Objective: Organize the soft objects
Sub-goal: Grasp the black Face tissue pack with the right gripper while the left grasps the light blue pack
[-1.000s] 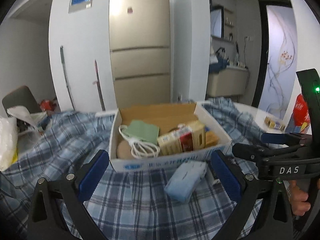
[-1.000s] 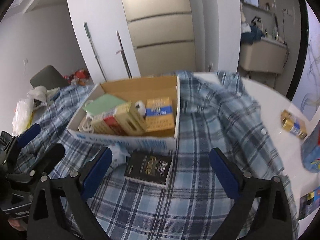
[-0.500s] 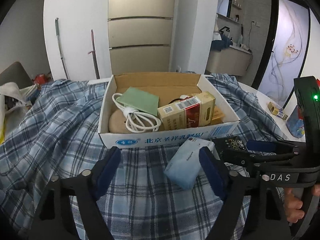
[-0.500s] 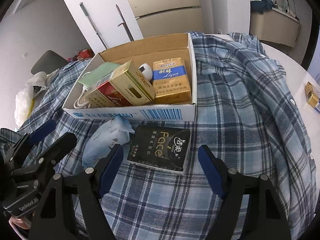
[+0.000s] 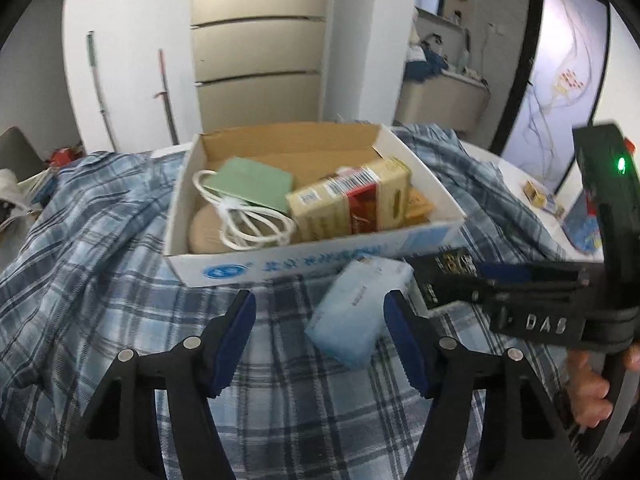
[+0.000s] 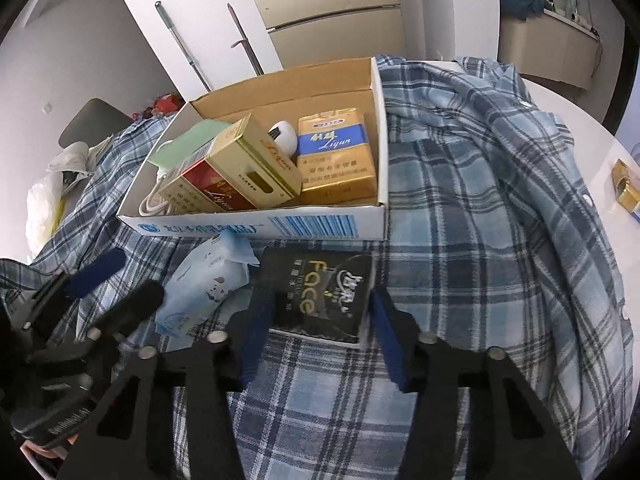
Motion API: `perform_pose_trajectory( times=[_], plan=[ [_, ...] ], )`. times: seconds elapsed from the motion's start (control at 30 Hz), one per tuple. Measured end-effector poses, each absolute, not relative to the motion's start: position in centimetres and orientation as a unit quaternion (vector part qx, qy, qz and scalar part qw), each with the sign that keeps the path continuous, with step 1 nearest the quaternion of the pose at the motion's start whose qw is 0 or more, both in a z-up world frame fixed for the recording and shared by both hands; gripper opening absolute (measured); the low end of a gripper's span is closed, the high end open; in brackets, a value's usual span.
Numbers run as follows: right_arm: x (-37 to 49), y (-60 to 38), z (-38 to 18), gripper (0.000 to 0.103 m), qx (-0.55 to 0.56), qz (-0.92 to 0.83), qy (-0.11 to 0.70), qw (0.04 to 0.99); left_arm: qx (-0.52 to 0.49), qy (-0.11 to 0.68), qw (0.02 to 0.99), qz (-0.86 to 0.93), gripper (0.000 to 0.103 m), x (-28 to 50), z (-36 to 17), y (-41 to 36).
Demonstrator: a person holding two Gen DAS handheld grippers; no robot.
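Pale blue tissue pack [image 5: 360, 312], soft, crumpled, lies beside black Face pack [image 6: 324, 294] near the box [image 6: 260, 228] on plaid shirt [image 6: 480, 184] draping the desk. Left gripper [image 5: 316, 338] and right gripper [image 6: 316, 340] fingers are spread apart, nothing held. Cabinet drawers [image 5: 256, 80] stand far behind.

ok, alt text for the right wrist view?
The open right gripper straddles a black tissue pack lying on a blue plaid shirt, just in front of a cardboard box holding cigarette cartons. A light blue wipes pack lies to its left, with the left gripper beside it.
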State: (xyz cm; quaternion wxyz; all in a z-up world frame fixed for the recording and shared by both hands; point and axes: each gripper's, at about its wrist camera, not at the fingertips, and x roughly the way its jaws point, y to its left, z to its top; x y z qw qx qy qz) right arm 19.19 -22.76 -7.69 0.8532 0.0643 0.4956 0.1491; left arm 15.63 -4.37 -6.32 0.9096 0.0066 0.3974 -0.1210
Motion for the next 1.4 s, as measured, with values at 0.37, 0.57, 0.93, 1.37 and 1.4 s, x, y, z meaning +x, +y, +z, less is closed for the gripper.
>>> perform_pose_trajectory(
  times=[0.37,0.57,0.93,1.37,1.4],
  plan=[
    [19.4,-22.2,-7.7,0.067,0.065,0.154,0.495,0.852,-0.009,0.394,0.915,-0.084,0.069,15.6,-6.3,-3.2],
    [19.7,-21.0,-8.2,0.067,0.039,0.143,0.498,0.854,-0.009,0.395,0.915,-0.084,0.069,15.8,-6.3,-3.1],
    [19.4,-21.9,-8.4,0.065,0.021,0.117,0.504,0.855,0.015,0.392,0.914,-0.105,0.069,15.4,-6.3,-4.4],
    [19.3,-23.4,-7.7,0.062,0.045,0.111,0.496,0.860,0.090,0.399,0.901,-0.148,0.060,15.7,-6.2,-7.3],
    [19.3,-24.0,-7.4,0.062,0.054,0.110,0.491,0.862,0.103,0.401,0.898,-0.148,0.060,15.9,-6.4,-7.6]
  ],
)
